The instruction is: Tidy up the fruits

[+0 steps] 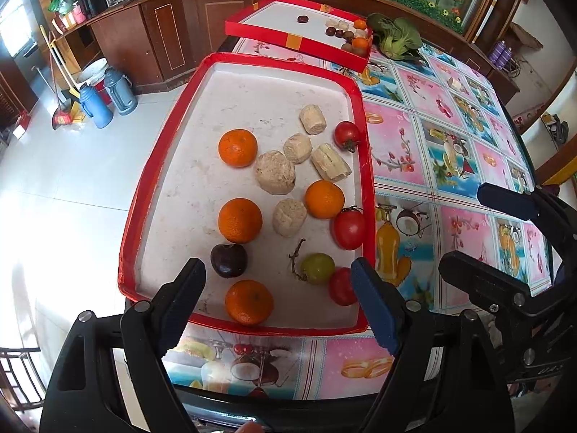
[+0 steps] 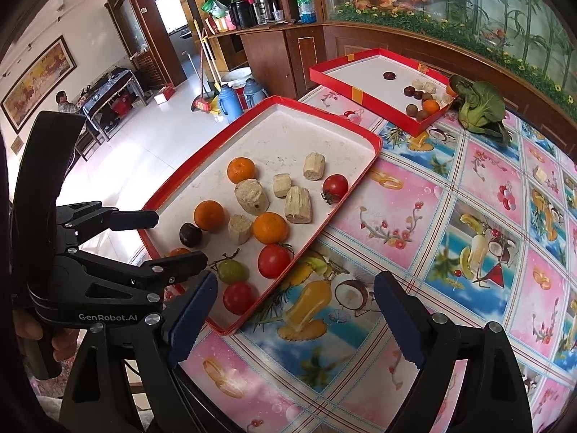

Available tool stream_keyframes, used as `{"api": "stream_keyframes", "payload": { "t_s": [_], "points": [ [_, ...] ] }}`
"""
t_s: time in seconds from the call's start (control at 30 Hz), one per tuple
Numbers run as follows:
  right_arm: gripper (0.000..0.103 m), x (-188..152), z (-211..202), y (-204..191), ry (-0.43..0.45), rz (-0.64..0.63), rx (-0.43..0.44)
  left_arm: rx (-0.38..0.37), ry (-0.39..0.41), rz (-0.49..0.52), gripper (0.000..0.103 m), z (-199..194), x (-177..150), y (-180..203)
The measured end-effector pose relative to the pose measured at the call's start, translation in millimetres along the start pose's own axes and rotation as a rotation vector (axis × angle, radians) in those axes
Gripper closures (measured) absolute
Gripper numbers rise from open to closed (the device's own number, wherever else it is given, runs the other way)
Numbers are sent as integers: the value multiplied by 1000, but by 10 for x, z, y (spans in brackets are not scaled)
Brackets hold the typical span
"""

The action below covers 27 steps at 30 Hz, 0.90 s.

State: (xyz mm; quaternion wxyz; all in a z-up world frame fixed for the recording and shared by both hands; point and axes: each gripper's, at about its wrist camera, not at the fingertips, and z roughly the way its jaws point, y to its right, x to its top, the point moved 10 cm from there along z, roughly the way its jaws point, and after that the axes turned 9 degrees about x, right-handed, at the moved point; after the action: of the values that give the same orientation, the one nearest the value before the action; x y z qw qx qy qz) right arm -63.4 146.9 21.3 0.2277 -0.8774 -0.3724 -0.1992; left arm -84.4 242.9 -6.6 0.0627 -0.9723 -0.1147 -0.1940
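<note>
Both grippers, left (image 1: 277, 270) and right (image 2: 295, 288), hang apart and empty over the near tray (image 1: 368, 166) edge, so picking one fruit, perhaps the orange (image 1: 249, 301), seems next.

red tray (image 1: 140, 195), orange tangerines (image 1: 238, 147), floral tablecloth (image 1: 432, 166)

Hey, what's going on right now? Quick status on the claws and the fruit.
Left claw open, empty, over near tray. Right claw open, empty, over tablecloth. Oranges, tomatoes, green fruit loose in tray. Nothing blocking.
</note>
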Motion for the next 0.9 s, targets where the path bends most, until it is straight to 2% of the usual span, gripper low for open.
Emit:
{"api": "stream_keyframes", "payload": {
  "t_s": [0.9],
  "points": [
    [13, 133, 52, -196, 4, -55, 53, 60, 7, -23, 20, -74, 57, -158]
  ]
}}
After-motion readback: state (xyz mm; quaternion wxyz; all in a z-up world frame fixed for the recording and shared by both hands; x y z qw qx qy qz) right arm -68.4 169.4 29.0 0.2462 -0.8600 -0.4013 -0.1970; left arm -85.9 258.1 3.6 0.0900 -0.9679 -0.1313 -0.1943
